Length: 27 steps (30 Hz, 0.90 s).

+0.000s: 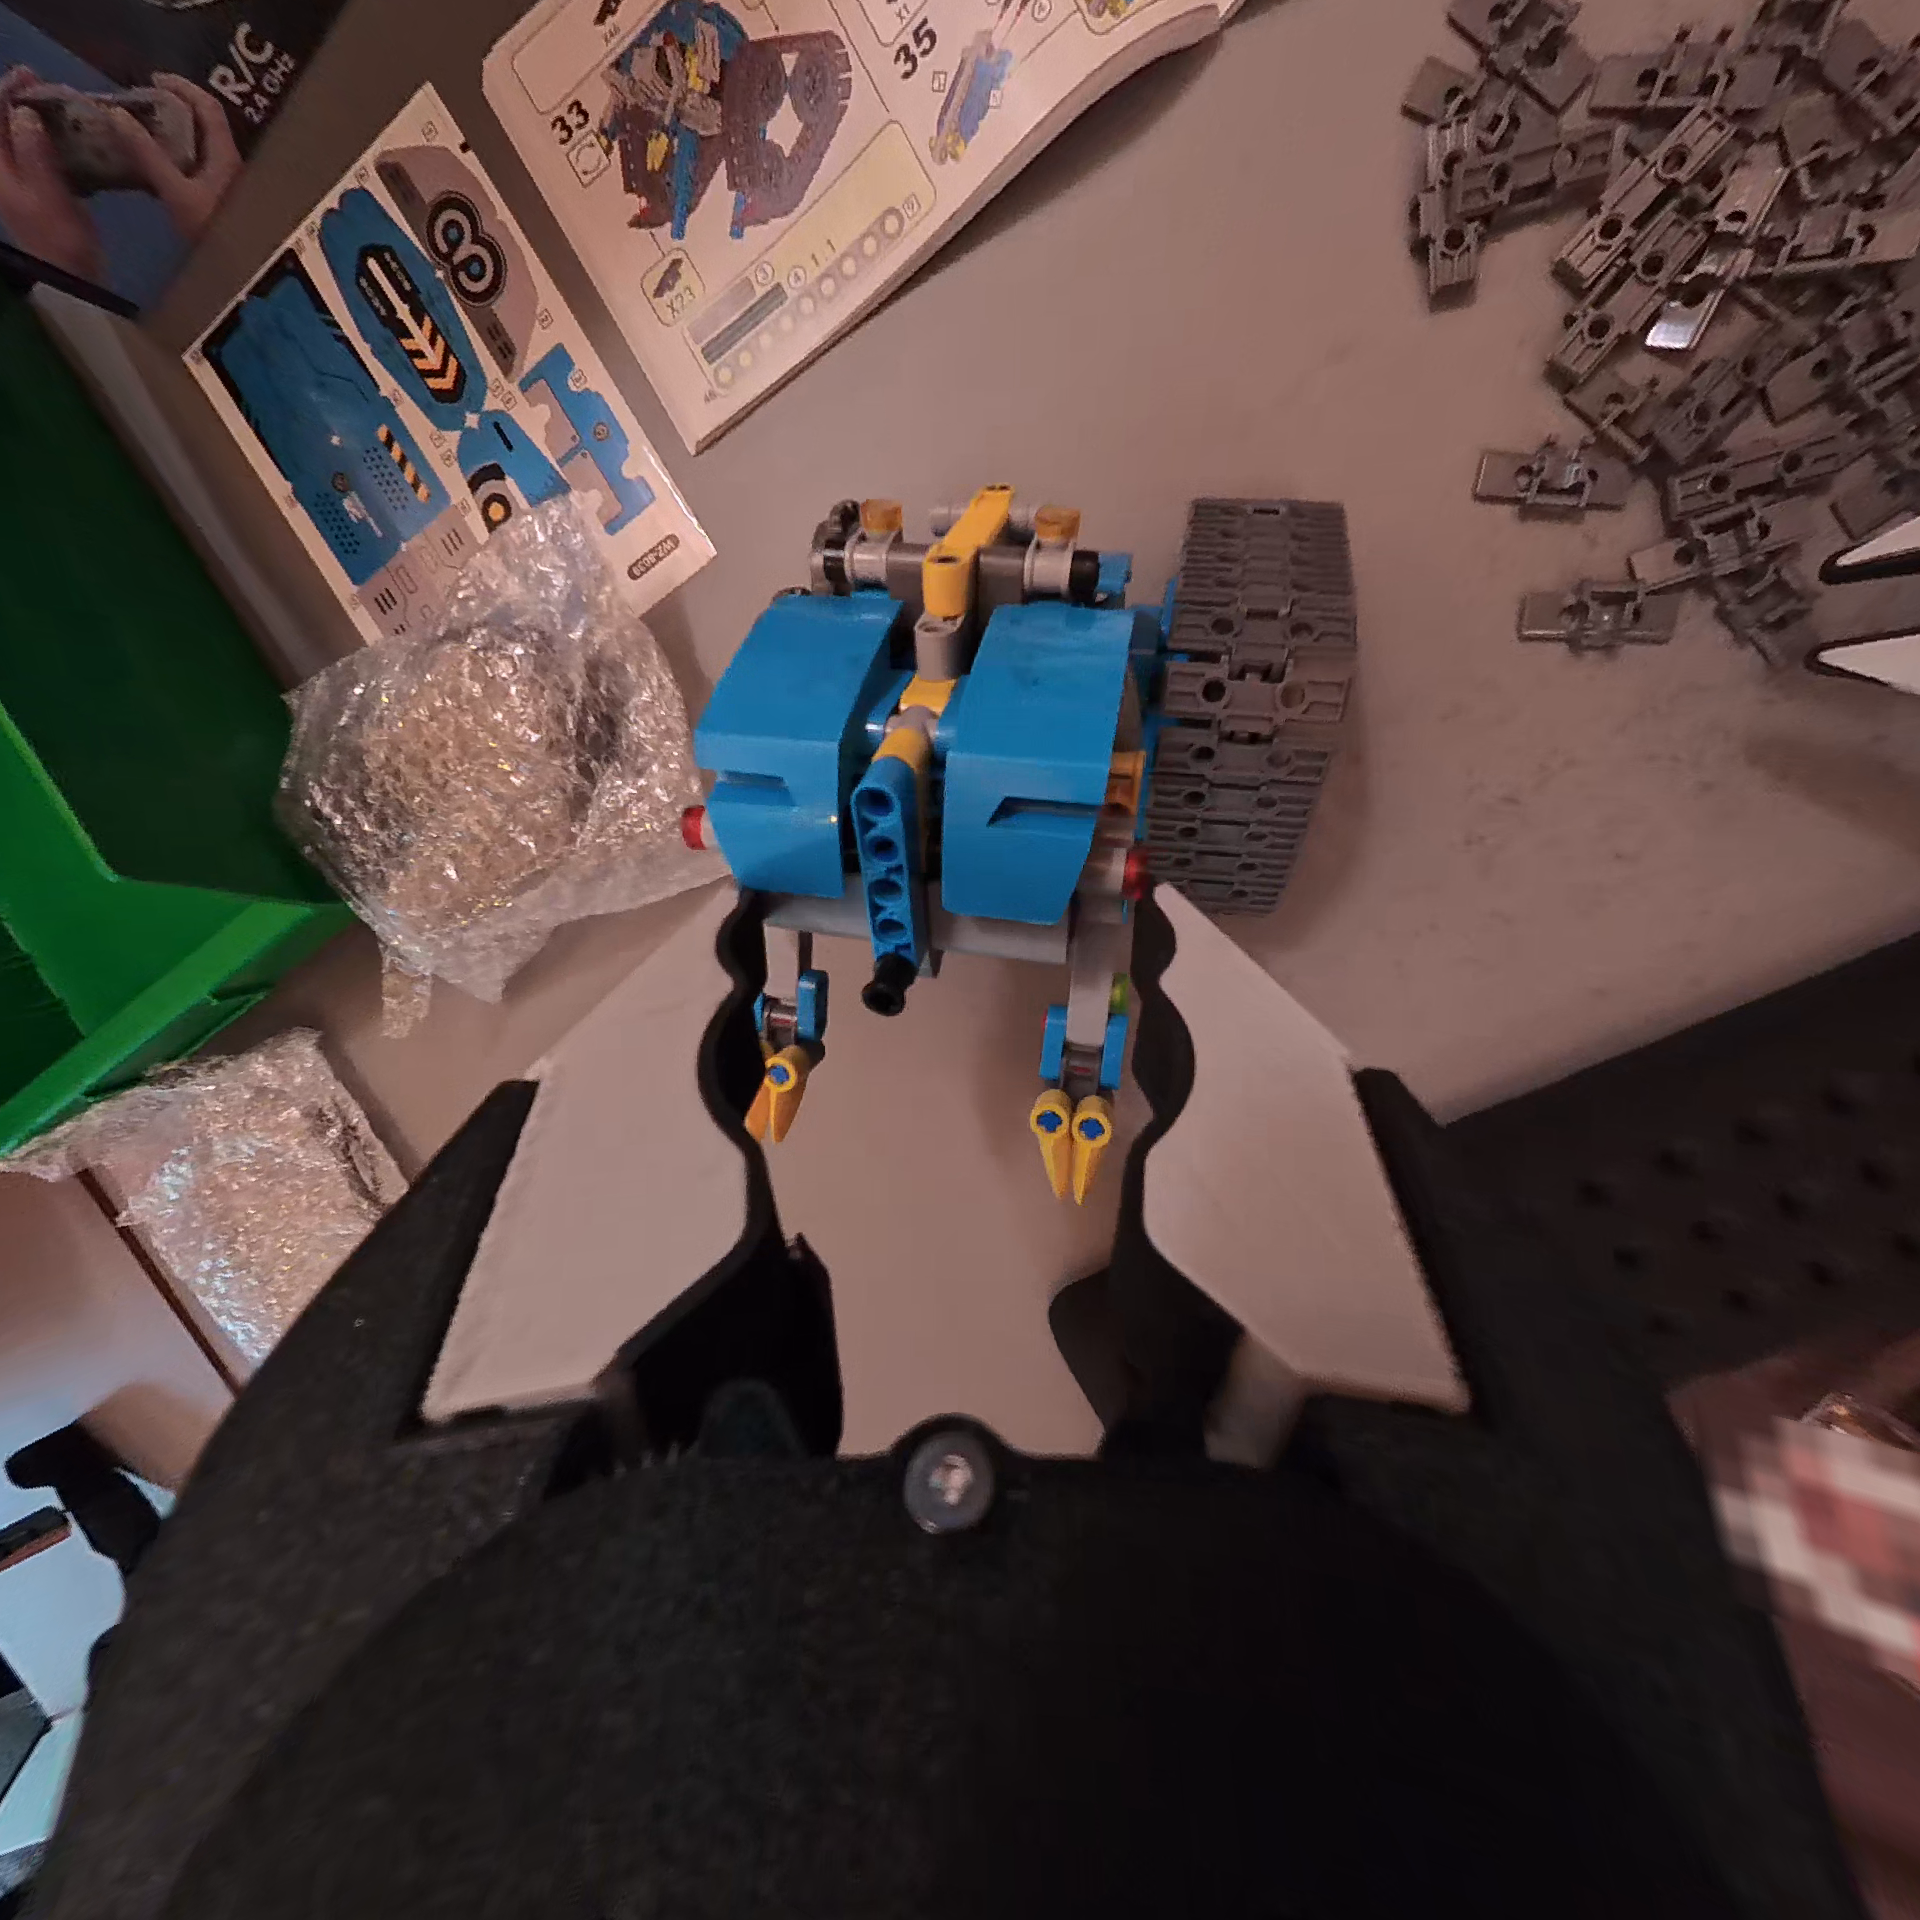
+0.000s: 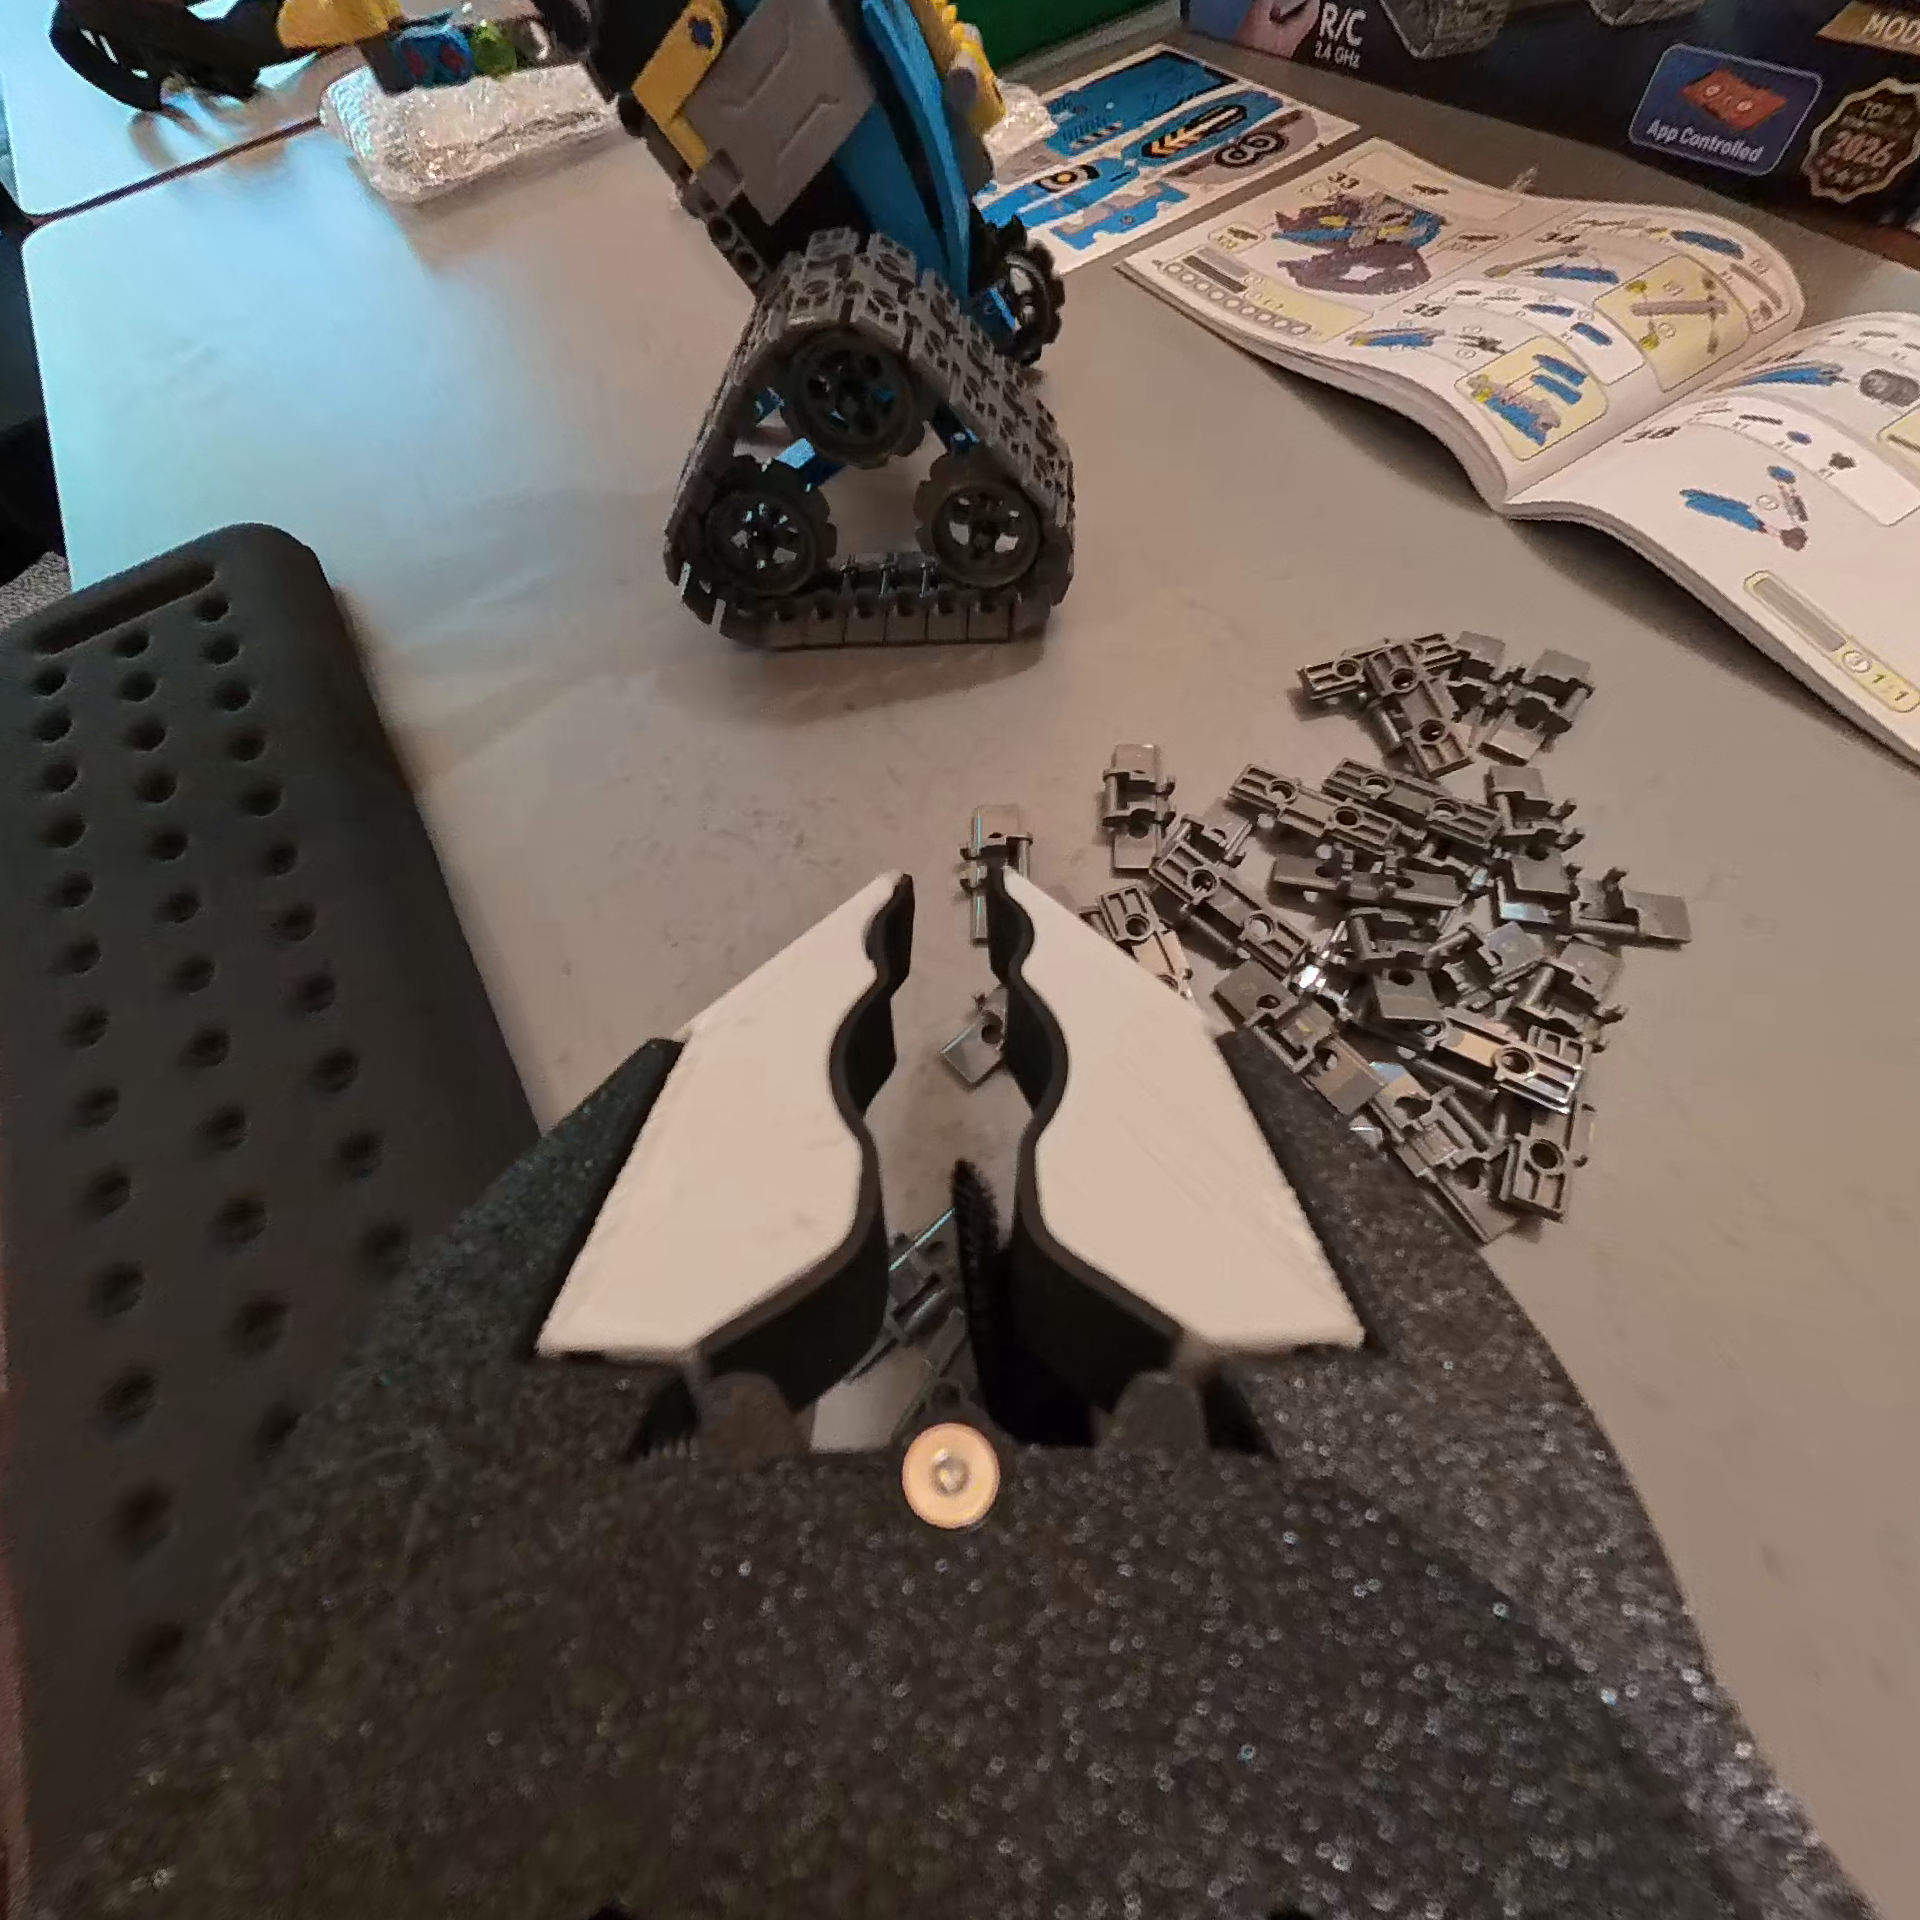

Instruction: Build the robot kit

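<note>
Open instruction booklet (image 2: 1621, 395); sticker sheet (image 1: 416, 364); green bin (image 1: 94, 727); bubble wrap (image 1: 468, 748)

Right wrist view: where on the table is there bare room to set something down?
Bare grey table lies left of the tracked model, and between it and the right claw. Crowded: the loose track links beside that claw, with the instruction booklet behind them.

The left wrist camera is looking steeply down, close over the blue brick robot (image 1: 925, 727). The right one is sitting low near the desk (image 2: 520, 727), facing it sideways. Both are sharing the robot, manual (image 1: 790, 177) and grey links (image 2: 1403, 935).
</note>
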Available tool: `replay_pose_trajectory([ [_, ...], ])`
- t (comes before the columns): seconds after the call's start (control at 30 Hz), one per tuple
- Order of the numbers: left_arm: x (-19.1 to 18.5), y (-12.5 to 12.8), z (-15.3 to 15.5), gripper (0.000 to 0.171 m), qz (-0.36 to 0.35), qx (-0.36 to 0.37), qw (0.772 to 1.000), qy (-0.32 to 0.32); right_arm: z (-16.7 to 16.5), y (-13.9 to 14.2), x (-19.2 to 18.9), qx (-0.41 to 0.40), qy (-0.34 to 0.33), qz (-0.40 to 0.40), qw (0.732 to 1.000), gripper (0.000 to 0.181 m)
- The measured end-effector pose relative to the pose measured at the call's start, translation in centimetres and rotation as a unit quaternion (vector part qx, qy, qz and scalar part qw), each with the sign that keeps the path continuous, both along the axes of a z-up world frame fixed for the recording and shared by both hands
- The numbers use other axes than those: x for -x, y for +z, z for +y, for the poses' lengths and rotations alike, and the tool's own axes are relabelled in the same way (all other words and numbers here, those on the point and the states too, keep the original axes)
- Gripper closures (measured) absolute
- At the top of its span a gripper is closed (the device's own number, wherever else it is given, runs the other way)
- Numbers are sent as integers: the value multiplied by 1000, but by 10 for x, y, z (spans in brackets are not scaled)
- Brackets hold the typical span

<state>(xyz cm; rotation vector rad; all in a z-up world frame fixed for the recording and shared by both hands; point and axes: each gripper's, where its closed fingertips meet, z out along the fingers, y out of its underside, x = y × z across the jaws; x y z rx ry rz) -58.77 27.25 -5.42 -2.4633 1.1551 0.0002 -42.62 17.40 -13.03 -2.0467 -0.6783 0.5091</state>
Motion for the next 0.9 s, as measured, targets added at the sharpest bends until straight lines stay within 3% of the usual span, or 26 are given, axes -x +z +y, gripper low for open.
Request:
replay_pose_trajectory([
  [0.17,1,-2,4,101,22,-25,999,-20,0,-2,0,5,2,-1,1000,167],
  [0.4,-5,0,1,100,-44,-19,999,20,0,-3,1,10,5,-3,1000,167],
  [0.5,-16,5,-15,89,-97,23,995,25,-1,-4,1,10,5,-5,1000,167],
  [0.7,-39,19,-58,89,-173,82,981,-27,-1,-4,1,11,5,-6,1000,167],
  [0.8,-34,44,-65,90,-196,41,977,-75,-2,-4,1,8,5,-8,1000,167],
  [0.9,-8,75,-48,92,-242,-48,961,-128,-2,2,7,-11,16,-7,1000,159],
])
